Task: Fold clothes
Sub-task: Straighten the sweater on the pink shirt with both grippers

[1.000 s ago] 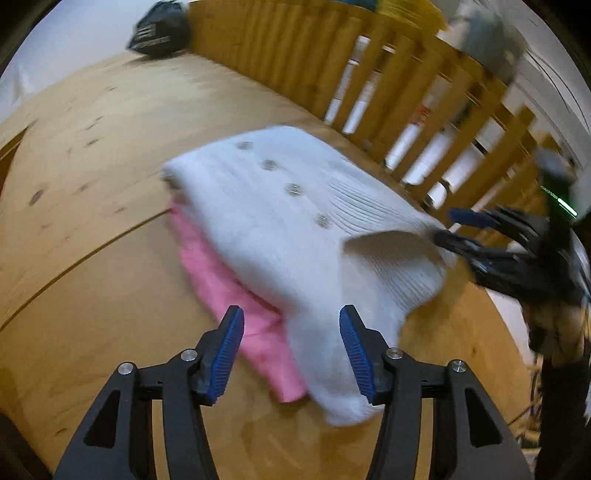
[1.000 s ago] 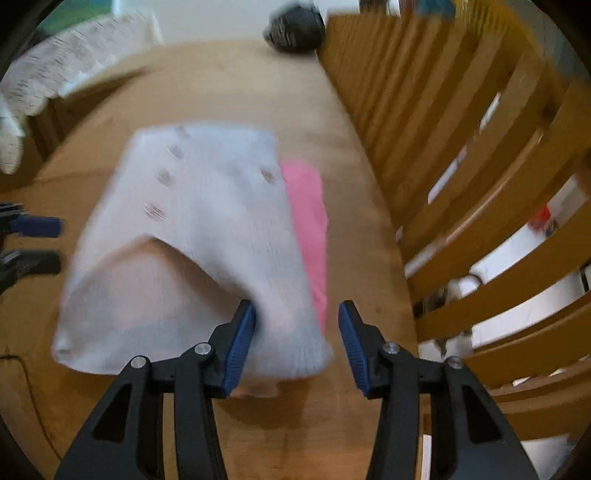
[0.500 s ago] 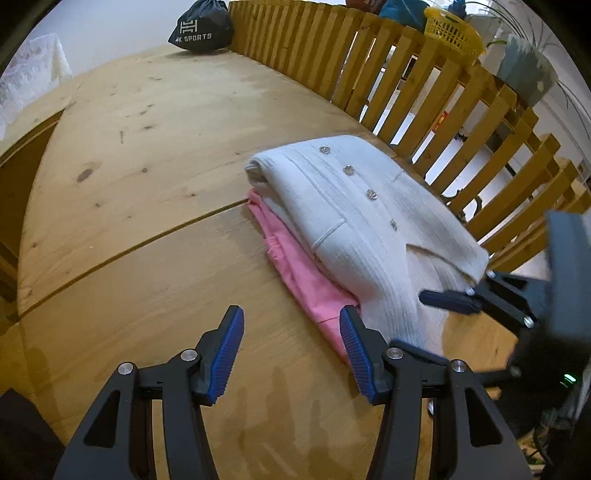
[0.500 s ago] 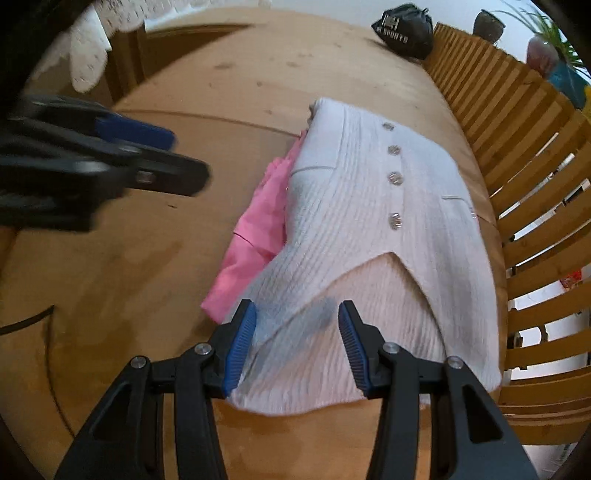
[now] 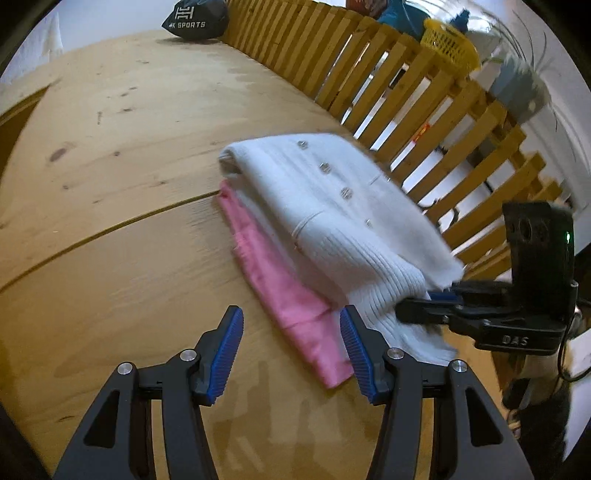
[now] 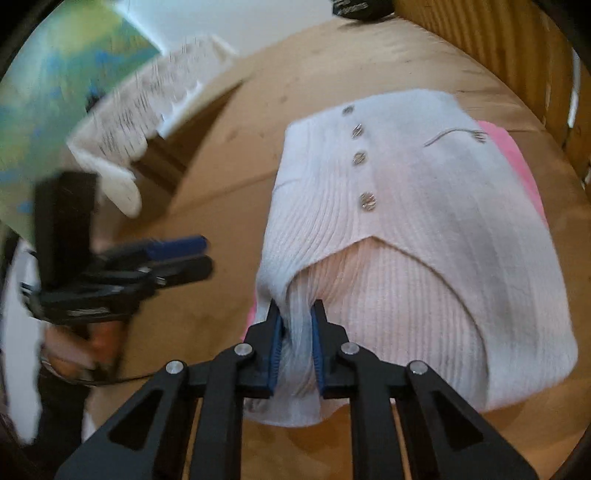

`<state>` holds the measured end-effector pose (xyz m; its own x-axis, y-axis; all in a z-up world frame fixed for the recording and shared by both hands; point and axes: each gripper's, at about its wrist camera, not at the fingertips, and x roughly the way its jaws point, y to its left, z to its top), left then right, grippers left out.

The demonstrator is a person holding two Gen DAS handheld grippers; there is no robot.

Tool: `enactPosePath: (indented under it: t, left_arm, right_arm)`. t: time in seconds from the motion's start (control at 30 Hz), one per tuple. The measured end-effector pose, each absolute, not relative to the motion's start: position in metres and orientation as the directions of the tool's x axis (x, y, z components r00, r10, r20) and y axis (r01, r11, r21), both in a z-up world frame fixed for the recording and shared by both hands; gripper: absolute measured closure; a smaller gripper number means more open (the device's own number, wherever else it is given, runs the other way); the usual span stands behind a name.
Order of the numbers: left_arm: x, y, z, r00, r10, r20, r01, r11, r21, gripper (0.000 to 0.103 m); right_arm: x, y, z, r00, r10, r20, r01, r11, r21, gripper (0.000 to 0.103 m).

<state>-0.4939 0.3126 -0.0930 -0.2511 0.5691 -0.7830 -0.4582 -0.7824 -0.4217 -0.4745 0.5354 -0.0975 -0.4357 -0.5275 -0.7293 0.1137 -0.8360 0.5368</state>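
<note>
While the left gripper (image 5: 291, 347) hangs with its blue pads spread apart and nothing between them at the bottom of the left wrist view, the right gripper (image 6: 295, 332) has just been closing and now pinches a bunch of the white ribbed cardigan (image 6: 406, 240) at its near hem, low in the centre of the right wrist view. That cardigan lies folded on the wooden desk (image 5: 110, 166), its row of small shiny buttons (image 6: 367, 201) facing up, and it rests on top of a folded pink garment (image 5: 280, 280). In the left wrist view the pink cloth shows as a strip along the cardigan's left and lower edge, reaching down to just beside the left gripper's right pad. In the right wrist view only slivers of pink show, at the upper right and at the lower left of the cardigan.

Seen from the left wrist camera, the right gripper enters from the right edge of the frame, its tips at the cardigan's ribbed corner. A wooden slatted railing (image 5: 388, 92) runs along the far side of the desk, and a dark sports bag (image 5: 194, 20) sits at the top of the frame. A person's hand (image 6: 74, 354), blurred, holds the left gripper at the left edge of the right wrist view.
</note>
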Motion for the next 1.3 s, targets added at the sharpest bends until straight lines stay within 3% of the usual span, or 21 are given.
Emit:
enactPosePath:
  t: [0.43, 0.57, 0.67, 0.73, 0.83, 0.93, 1.0, 1.13, 1.23, 1.3]
  left_arm:
    - [-0.507, 0.356, -0.124, -0.163, 0.712, -0.683, -0.311, -0.694, -0.649, 0.047]
    - [-0.507, 0.339, -0.108, -0.206, 0.755, -0.623, -0.307, -0.654, -0.691, 0.046]
    - [-0.505, 0.328, -0.100, -0.240, 0.712, -0.660, -0.325, -0.700, -0.636, 0.046]
    - [-0.503, 0.320, -0.094, -0.263, 0.678, -0.686, -0.336, -0.731, -0.594, 0.044]
    - [-0.503, 0.317, -0.090, -0.289, 0.654, -0.700, -0.336, -0.753, -0.565, 0.044]
    - [-0.503, 0.319, -0.086, -0.309, 0.636, -0.707, -0.343, -0.768, -0.541, 0.044]
    - [-0.503, 0.320, -0.082, -0.324, 0.619, -0.715, -0.354, -0.781, -0.515, 0.044]
    - [-0.500, 0.326, -0.086, -0.280, 0.624, -0.730, -0.380, -0.770, -0.513, 0.044]
    - [-0.491, 0.352, -0.095, -0.237, 0.620, -0.748, -0.433, -0.757, -0.490, 0.044]
    - [-0.487, 0.369, -0.105, -0.193, 0.621, -0.759, -0.452, -0.743, -0.493, 0.044]
  right_arm:
    - [-0.474, 0.560, -0.131, -0.444, -0.664, -0.602, 0.052, -0.690, 0.722, 0.091]
    - [-0.470, 0.535, -0.135, -0.348, -0.571, -0.743, 0.068, -0.806, 0.588, 0.086]
    - [-0.452, 0.529, -0.111, -0.400, -0.470, -0.787, 0.109, -0.877, 0.468, 0.085]
    - [-0.441, 0.532, -0.088, -0.494, -0.431, -0.755, 0.131, -0.895, 0.426, 0.084]
    - [-0.447, 0.518, -0.081, -0.513, -0.487, -0.706, 0.184, -0.867, 0.464, 0.085]
    - [-0.464, 0.489, -0.117, -0.441, -0.411, -0.798, 0.181, -0.911, 0.370, 0.084]
    - [-0.464, 0.488, -0.141, -0.382, -0.431, -0.818, 0.149, -0.902, 0.405, 0.084]
    - [-0.441, 0.515, -0.108, -0.434, -0.553, -0.711, 0.177, -0.826, 0.535, 0.082]
    - [-0.425, 0.551, -0.079, -0.564, -0.356, -0.745, 0.124, -0.928, 0.350, 0.082]
    - [-0.431, 0.572, -0.087, -0.547, -0.308, -0.778, 0.076, -0.944, 0.320, 0.082]
